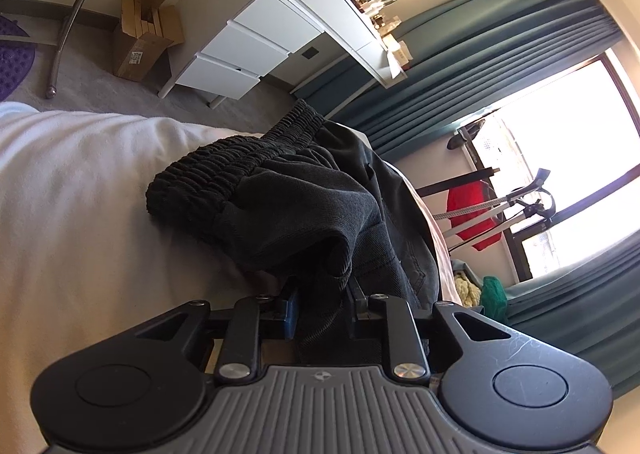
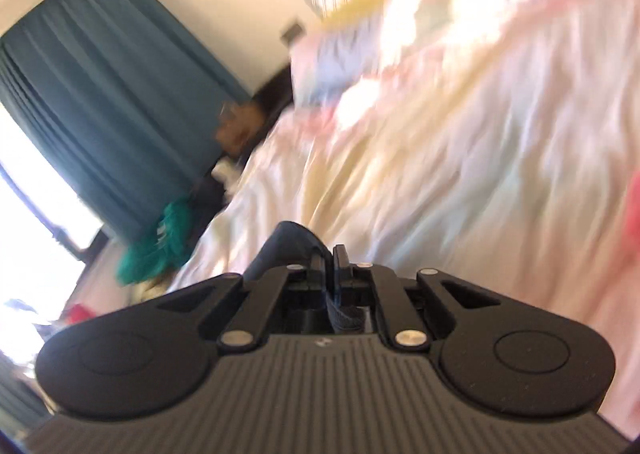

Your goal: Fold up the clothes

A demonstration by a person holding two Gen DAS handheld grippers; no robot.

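A black garment (image 1: pixel 304 198) with a ribbed elastic waistband (image 1: pixel 224 166) lies bunched on the white bed cover (image 1: pixel 80 190) in the left wrist view. My left gripper (image 1: pixel 324 294) is shut on a thick fold of that black cloth, which bulges up between its fingers. In the right wrist view, blurred by motion, my right gripper (image 2: pixel 330 258) is shut on dark cloth (image 2: pixel 290 240); a strip of it shows between the closed fingers and a flap hangs to the left. Below it lies a pale rumpled bedspread (image 2: pixel 460 174).
White drawers (image 1: pixel 248 46) and a cardboard box (image 1: pixel 140 42) stand on the grey carpet beyond the bed. Teal curtains (image 1: pixel 480 54) frame a bright window, with a red cloth on a drying rack (image 1: pixel 476 214). A green item (image 2: pixel 160 246) sits beside the bed.
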